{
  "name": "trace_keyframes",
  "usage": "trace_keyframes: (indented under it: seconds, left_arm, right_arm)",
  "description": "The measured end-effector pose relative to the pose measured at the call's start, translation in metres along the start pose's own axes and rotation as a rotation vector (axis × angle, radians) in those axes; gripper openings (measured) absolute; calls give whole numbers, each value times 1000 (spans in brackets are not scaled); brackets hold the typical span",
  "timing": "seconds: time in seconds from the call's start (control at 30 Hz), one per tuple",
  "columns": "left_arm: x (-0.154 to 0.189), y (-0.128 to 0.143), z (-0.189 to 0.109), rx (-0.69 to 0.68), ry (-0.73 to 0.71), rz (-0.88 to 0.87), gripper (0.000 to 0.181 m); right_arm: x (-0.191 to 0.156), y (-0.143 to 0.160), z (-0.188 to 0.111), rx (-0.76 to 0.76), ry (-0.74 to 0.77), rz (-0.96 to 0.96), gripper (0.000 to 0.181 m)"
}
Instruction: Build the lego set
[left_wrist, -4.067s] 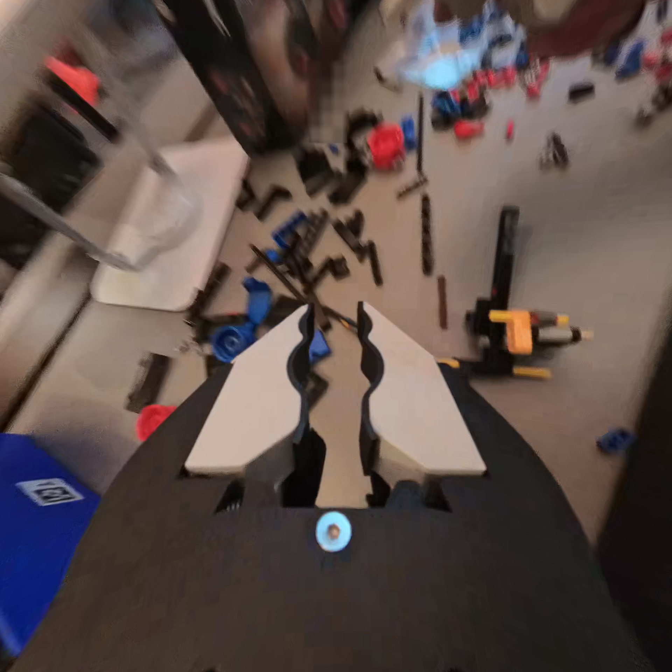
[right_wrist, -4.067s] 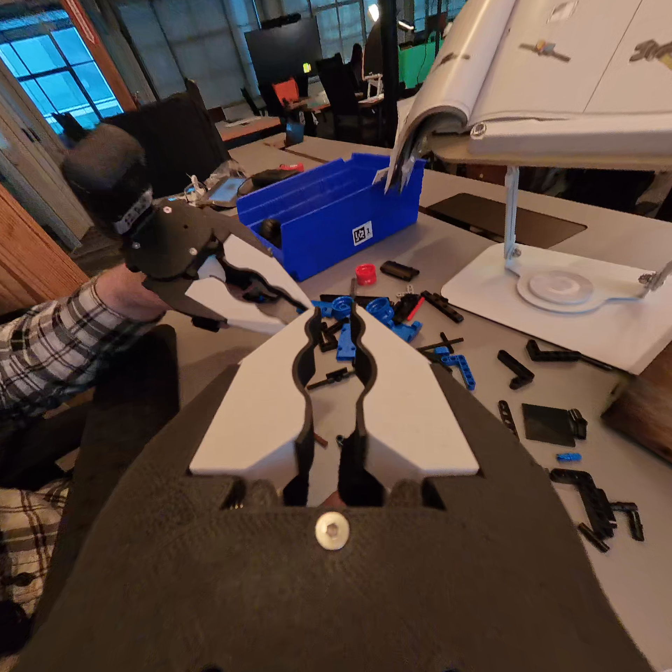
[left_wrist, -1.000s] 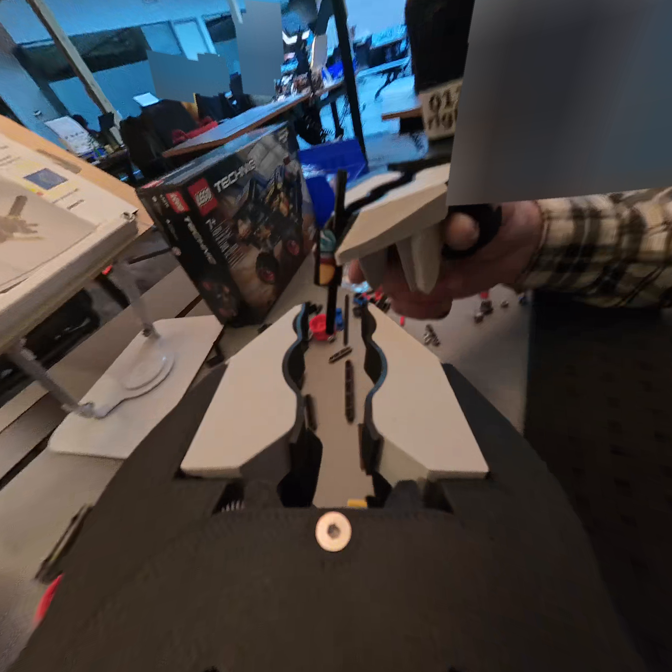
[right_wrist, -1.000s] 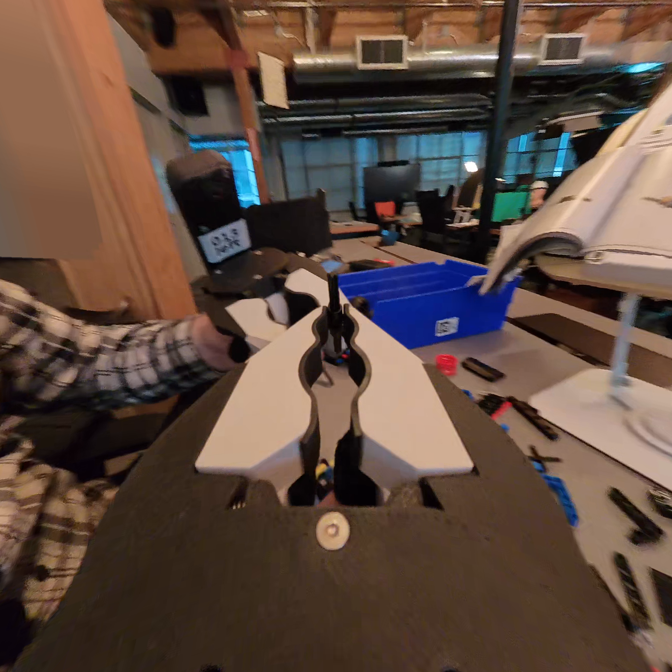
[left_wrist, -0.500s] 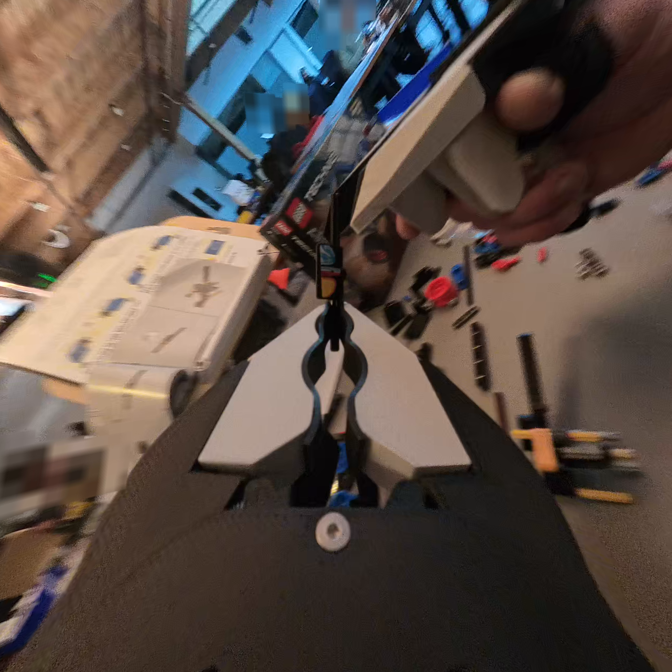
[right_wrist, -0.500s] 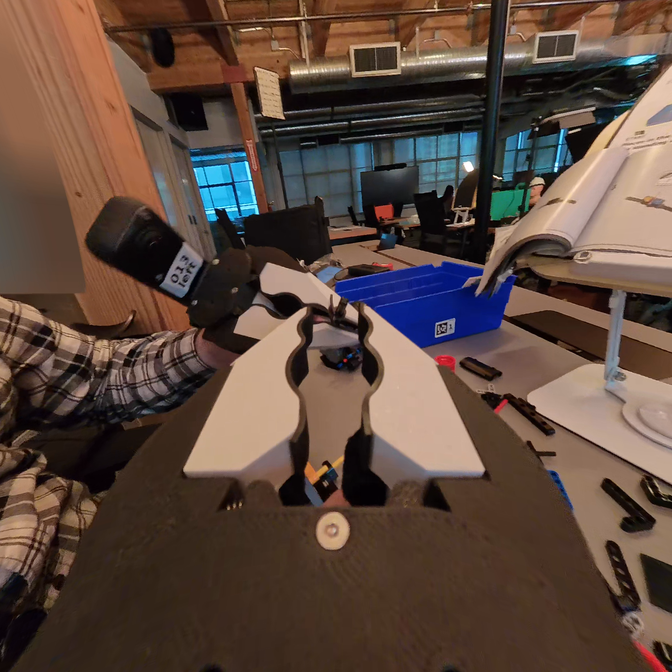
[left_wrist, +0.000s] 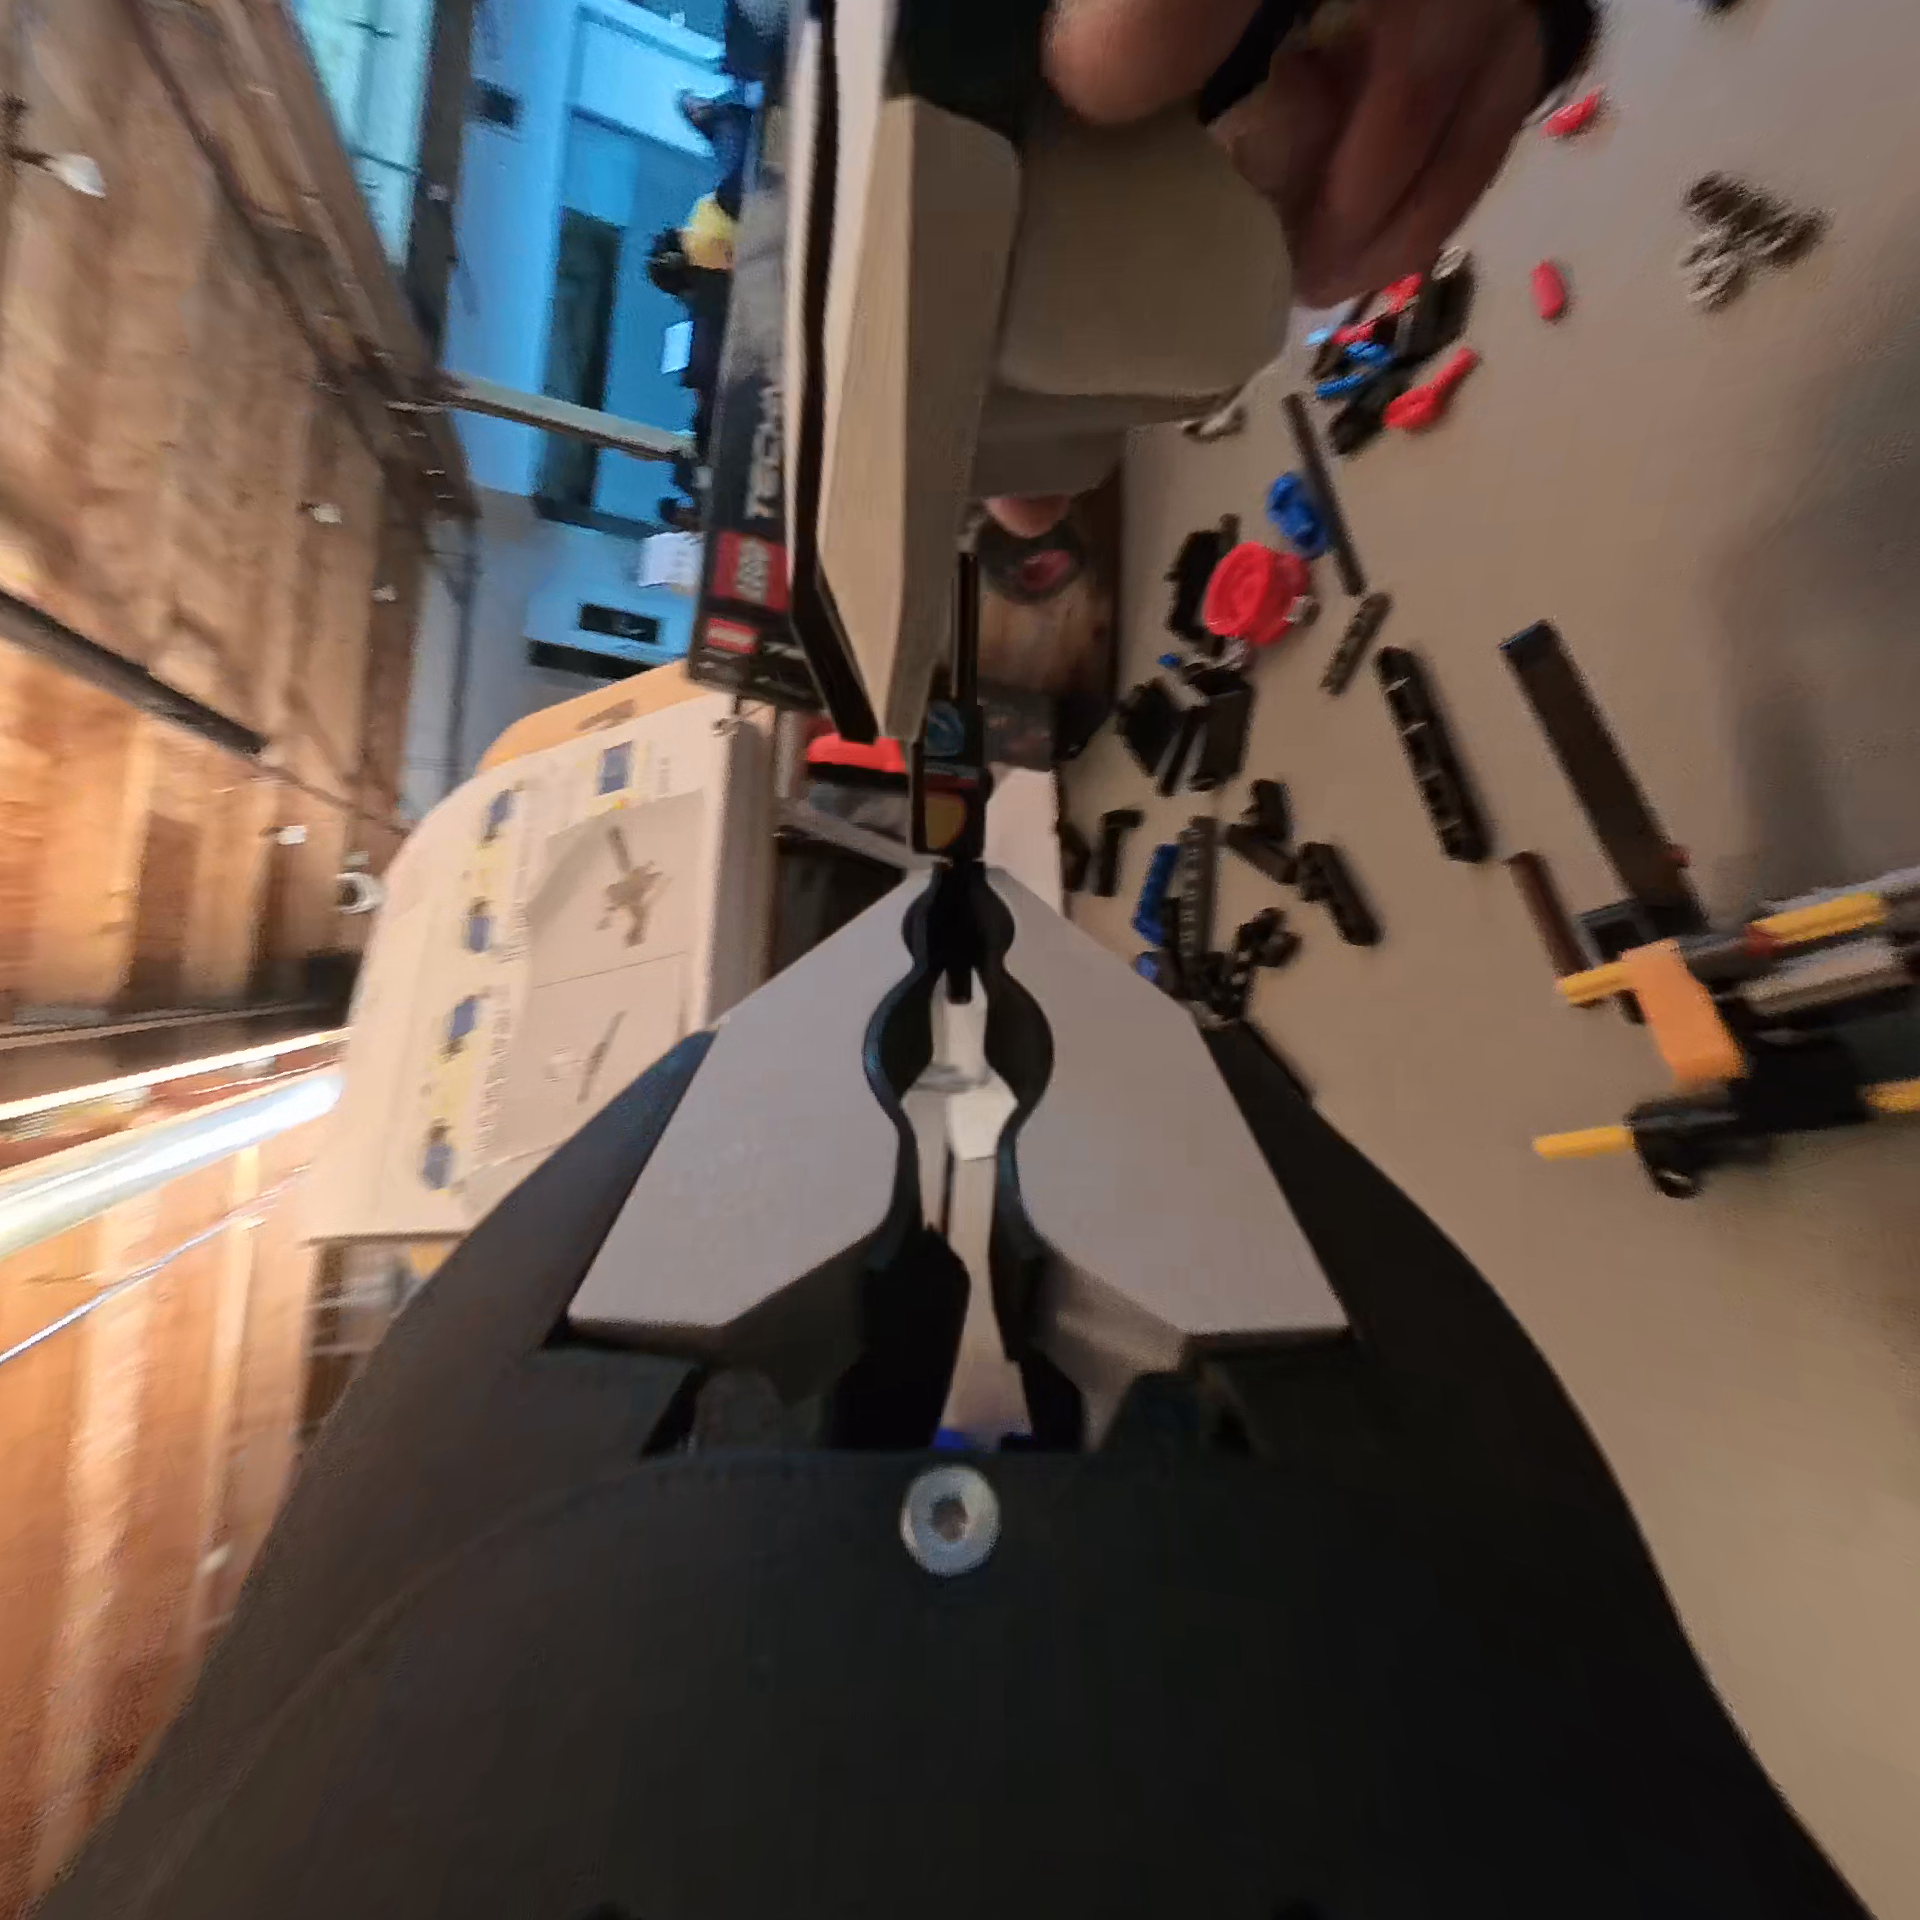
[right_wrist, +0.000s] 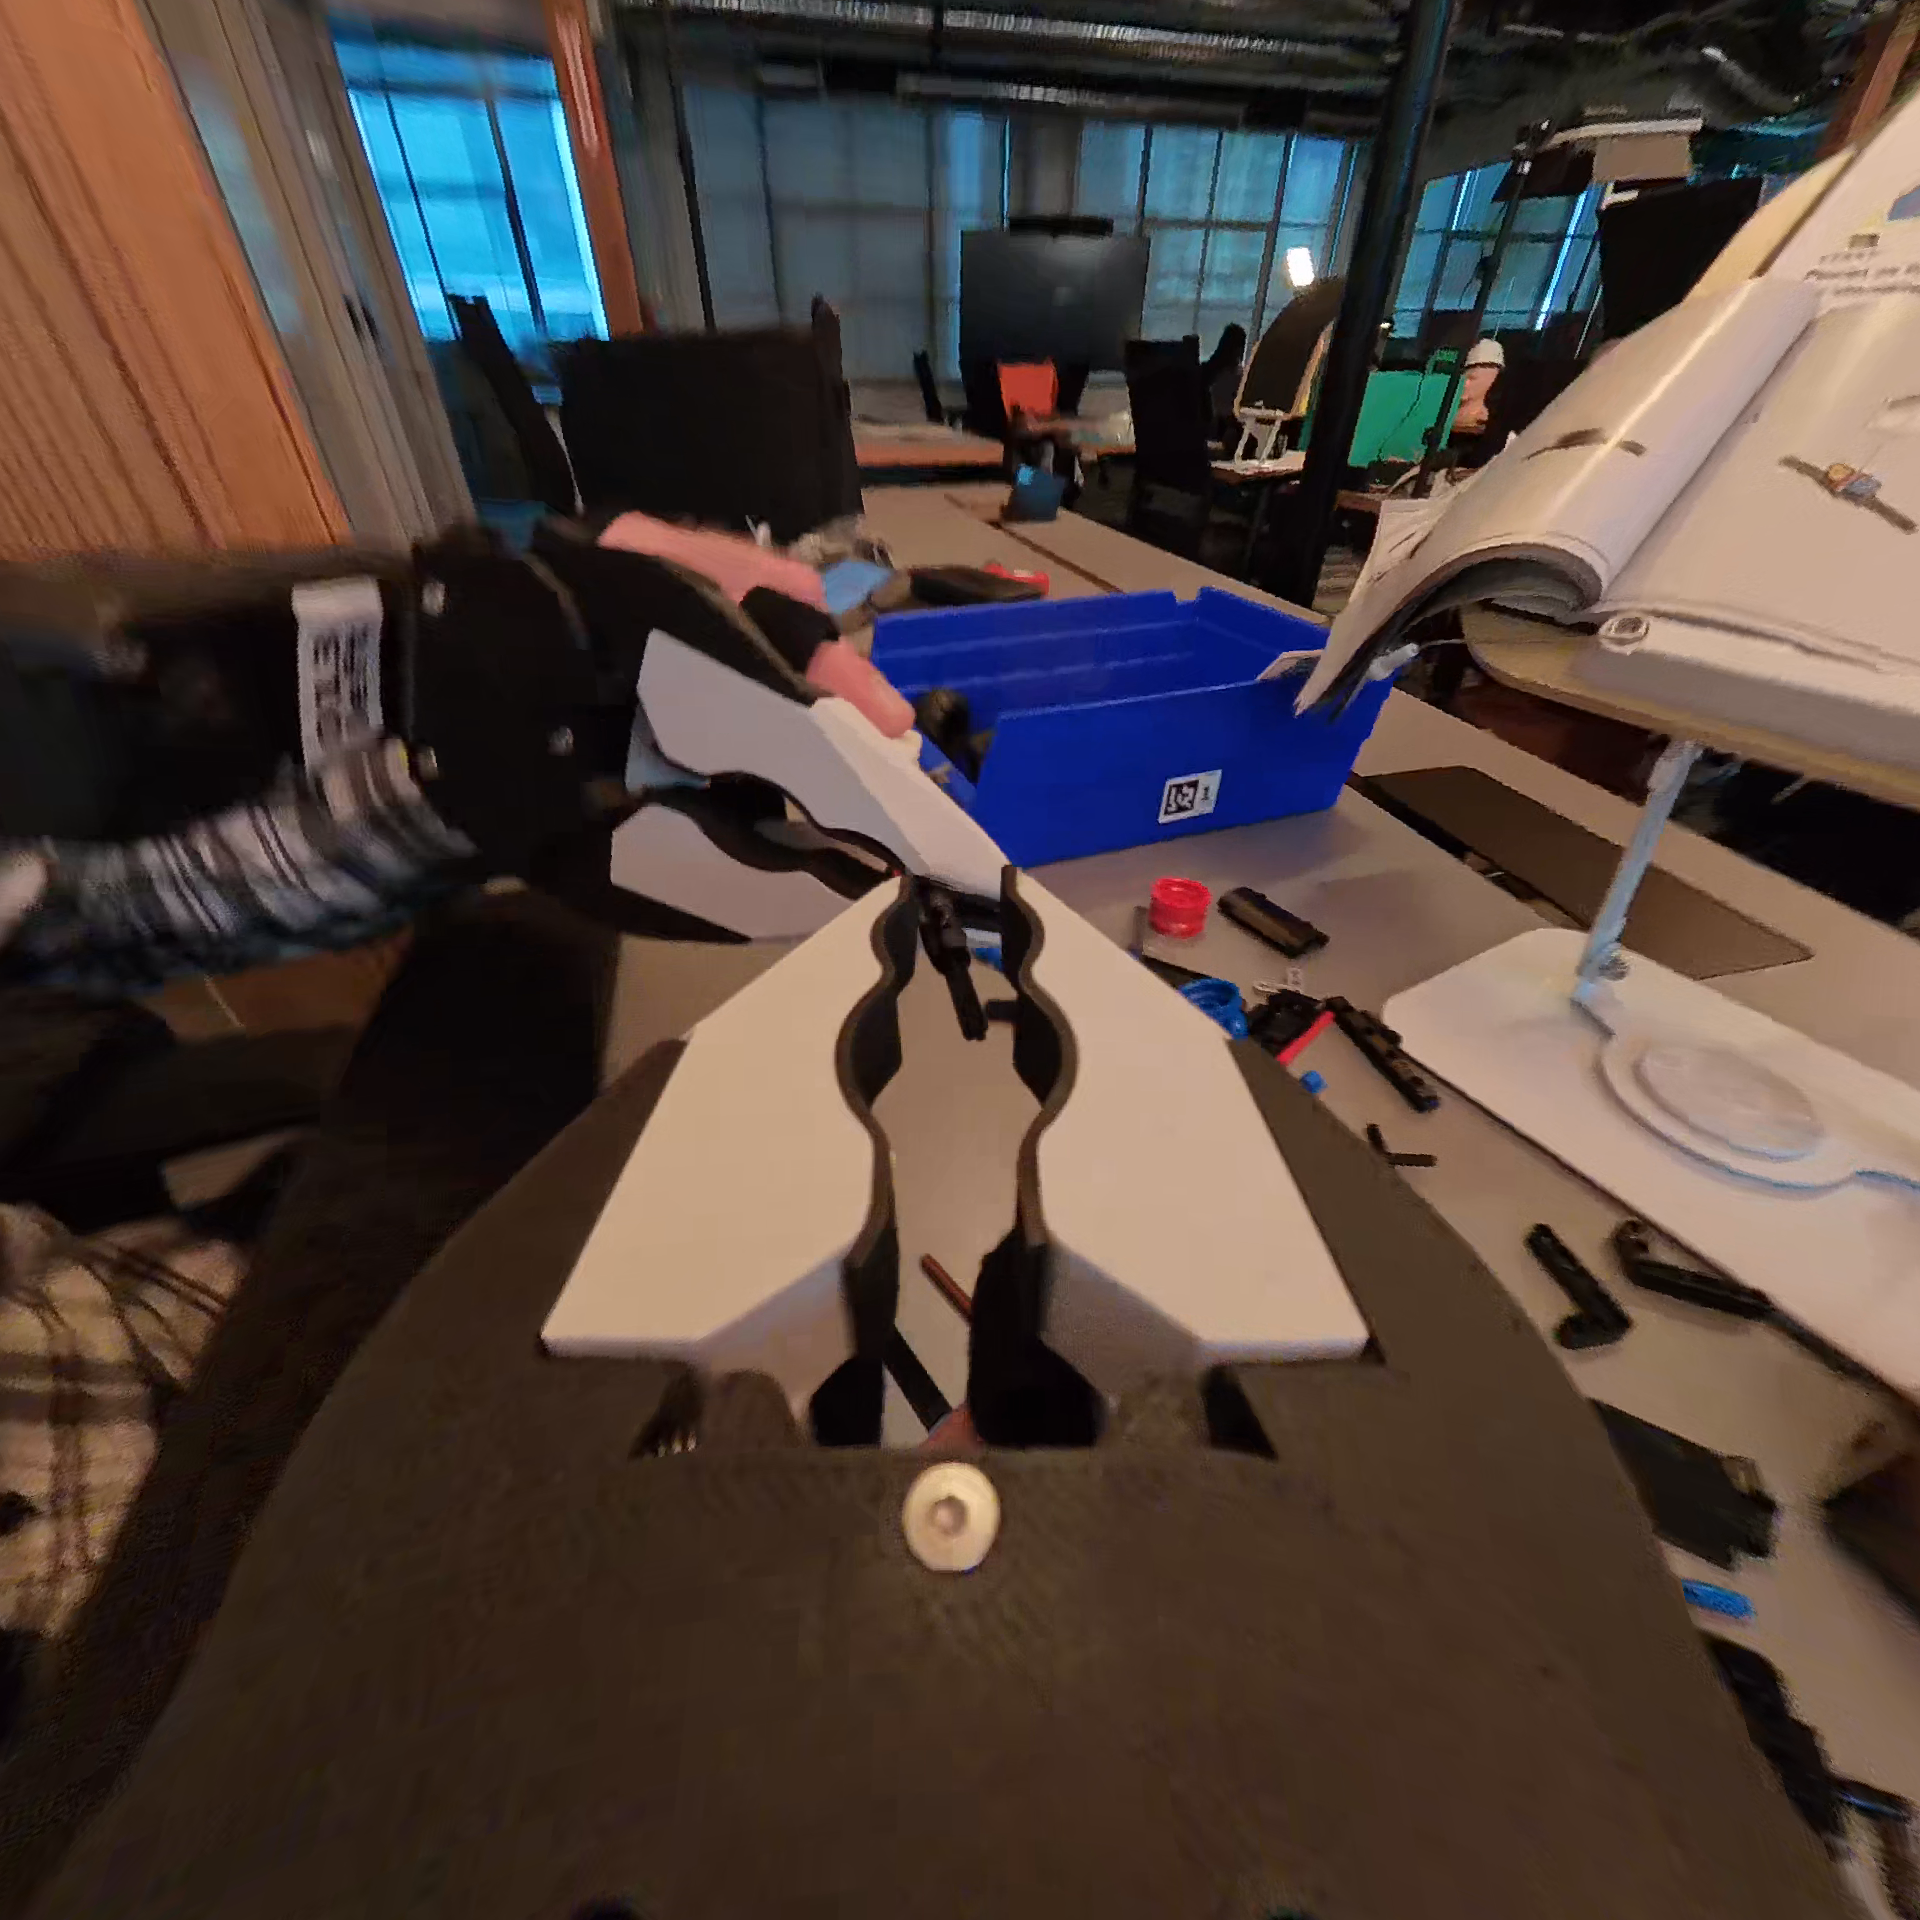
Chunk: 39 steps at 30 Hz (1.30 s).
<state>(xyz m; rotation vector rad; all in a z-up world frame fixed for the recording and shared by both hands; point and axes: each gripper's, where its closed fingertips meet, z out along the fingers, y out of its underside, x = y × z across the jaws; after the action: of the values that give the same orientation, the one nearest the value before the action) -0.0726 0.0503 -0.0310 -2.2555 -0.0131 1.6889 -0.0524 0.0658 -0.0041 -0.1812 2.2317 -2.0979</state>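
Left gripper (left_wrist: 954, 914) jaws clamped on thin black lego rod assembly (left_wrist: 951, 790), lifted off table. Right gripper (right_wrist: 958, 902) jaws apart at rod's 12 o'clock end. Loose lego pieces (left_wrist: 1423, 748) at 2 o'clock.

Blue bin (right_wrist: 1132, 717) on grey tabletop (right_wrist: 1455, 873), far side. Open booklet (right_wrist: 1704, 520) on white stand (right_wrist: 1621, 1091) at right. Wood-panelled wall (right_wrist: 135, 312) left; windows (right_wrist: 468, 197), chairs behind.

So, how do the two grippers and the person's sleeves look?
Each gripper, left and right, has white wedge-shaped fingers with wavy black inner edges on a black textured body with one silver screw. The sleeves are plaid.
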Motion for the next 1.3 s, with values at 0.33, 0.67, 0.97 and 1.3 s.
trace_keyframes:
  seconds: [0.33, 0.67, 0.97, 1.3]
  left_arm:
    - [20, 0, -3, 21, 204, -60, 1]
    - [23, -1, -5, 57, 242, -134, 1]
    - [28, 0, -6, 64, 301, -202, 8]
    - [46, 29, -38, -22, 504, -314, 40]
  right_arm:
    - [-11, 25, 5, -167, 24, -306, 3]
    - [-13, 27, 7, -171, 23, -316, 5]
    - [-12, 30, 5, -183, 8, -288, 4]
    - [1, 19, -7, -127, 33, -206, 4]
